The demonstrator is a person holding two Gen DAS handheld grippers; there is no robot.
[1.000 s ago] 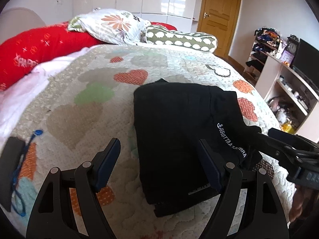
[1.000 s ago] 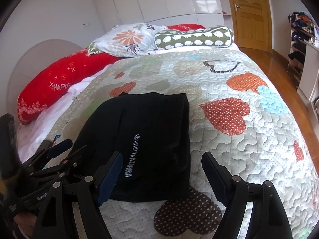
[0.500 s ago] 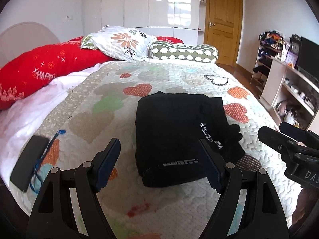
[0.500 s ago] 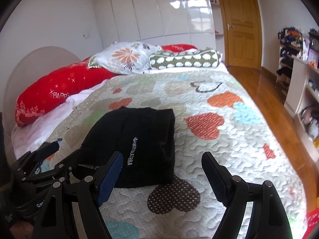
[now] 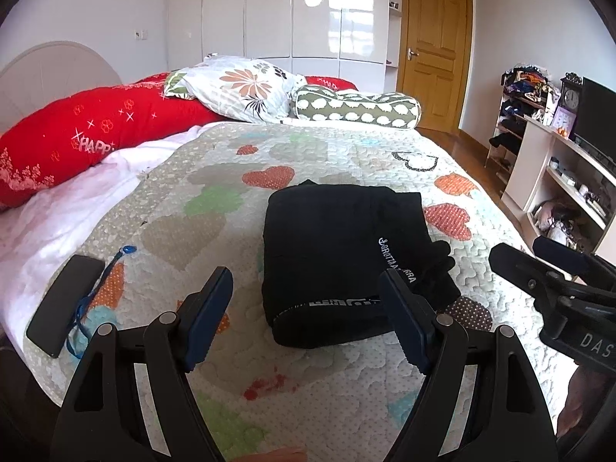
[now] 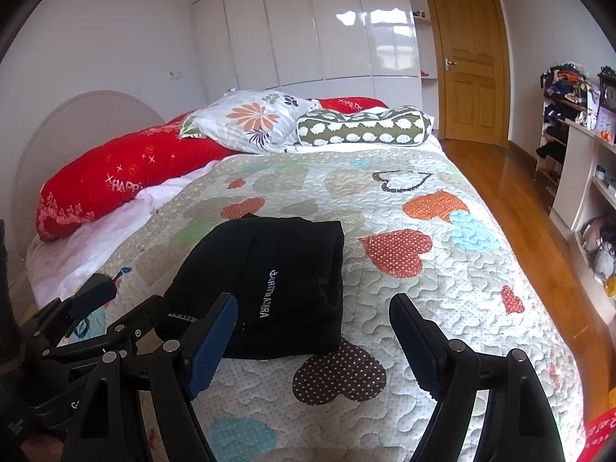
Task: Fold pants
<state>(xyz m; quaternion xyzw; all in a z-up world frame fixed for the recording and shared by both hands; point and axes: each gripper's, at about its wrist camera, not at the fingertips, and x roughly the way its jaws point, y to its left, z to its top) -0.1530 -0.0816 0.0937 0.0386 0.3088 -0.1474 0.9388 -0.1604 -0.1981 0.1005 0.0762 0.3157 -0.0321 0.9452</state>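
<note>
The black pants lie folded in a compact rectangle on the heart-patterned quilt, white lettering facing up. They also show in the right wrist view. My left gripper is open and empty, held above the bed's near edge, just short of the pants. My right gripper is open and empty, near the pants' right front corner. Each gripper shows in the other's view, the right one and the left one.
A black phone with a blue strap lies at the quilt's left front edge. A red pillow, a floral pillow and a green bolster lie at the head. Shelves and a TV stand on the right, beside the wooden floor.
Both grippers have drawn back and risen from the folded pants, which now look smaller and farther away. The pants lie still.
</note>
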